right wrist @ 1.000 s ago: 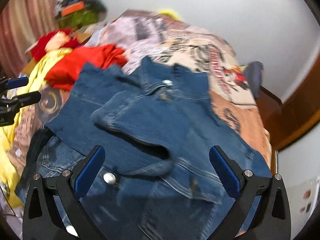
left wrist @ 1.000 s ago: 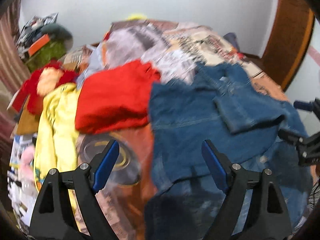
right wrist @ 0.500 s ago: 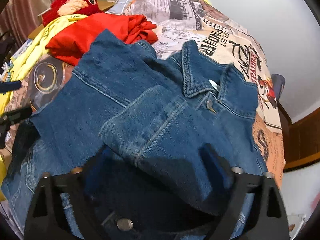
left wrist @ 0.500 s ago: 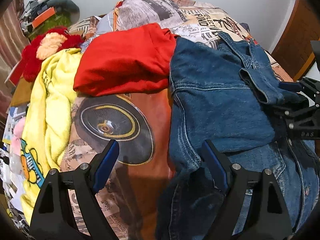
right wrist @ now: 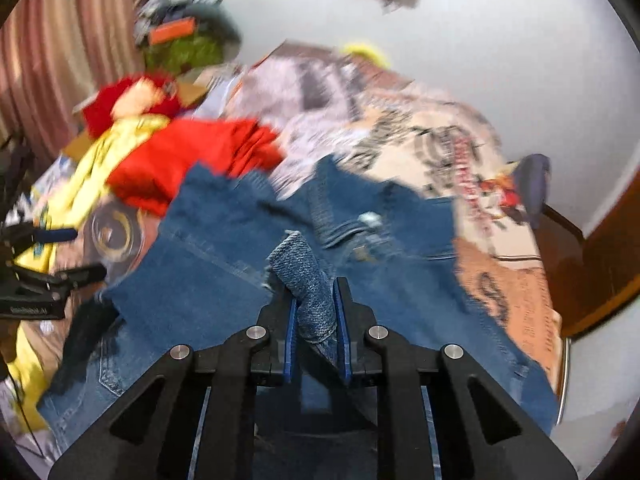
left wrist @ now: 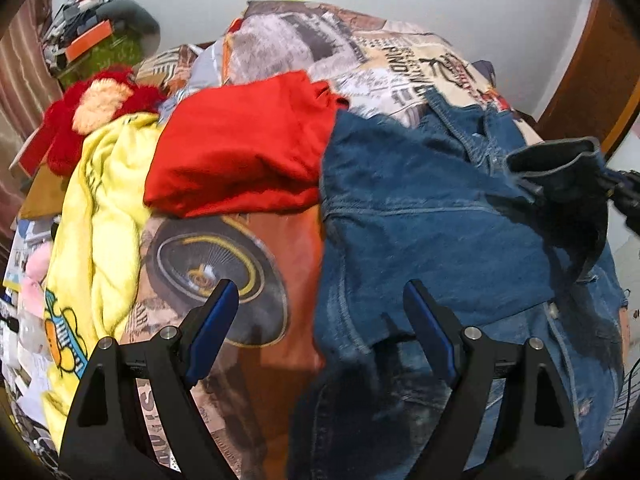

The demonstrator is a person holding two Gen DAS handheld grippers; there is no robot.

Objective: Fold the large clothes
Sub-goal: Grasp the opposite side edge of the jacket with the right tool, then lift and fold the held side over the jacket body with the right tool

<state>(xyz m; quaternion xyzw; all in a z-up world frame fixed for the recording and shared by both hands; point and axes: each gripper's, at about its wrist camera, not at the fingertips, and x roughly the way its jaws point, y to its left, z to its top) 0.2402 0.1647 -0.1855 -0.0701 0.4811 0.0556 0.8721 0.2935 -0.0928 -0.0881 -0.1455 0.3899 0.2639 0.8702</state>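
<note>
A blue denim jacket (left wrist: 420, 232) (right wrist: 224, 248) lies spread on the printed bedspread (left wrist: 224, 256). My right gripper (right wrist: 316, 292) has its jaws closing, and the blue pads press on a bunched piece of the jacket's sleeve cuff (right wrist: 304, 272). In the left wrist view that cuff (left wrist: 560, 164) hangs lifted above the jacket's right side, with the right gripper (left wrist: 624, 196) at the picture's edge. My left gripper (left wrist: 320, 286) is open and holds nothing. It hovers over the jacket's left edge, its right finger above denim and its left finger above bedspread.
A red garment (left wrist: 240, 152) lies just left of the jacket's shoulder, touching it. A yellow garment (left wrist: 100, 200) and a red plush toy (left wrist: 92, 108) lie further left. Clutter (left wrist: 96, 32) is piled by the curtain. A wooden door (left wrist: 592, 72) stands at right.
The right gripper went from wide open to shut on the sleeve cuff and raised it off the jacket. The left gripper stayed open and sank a little.
</note>
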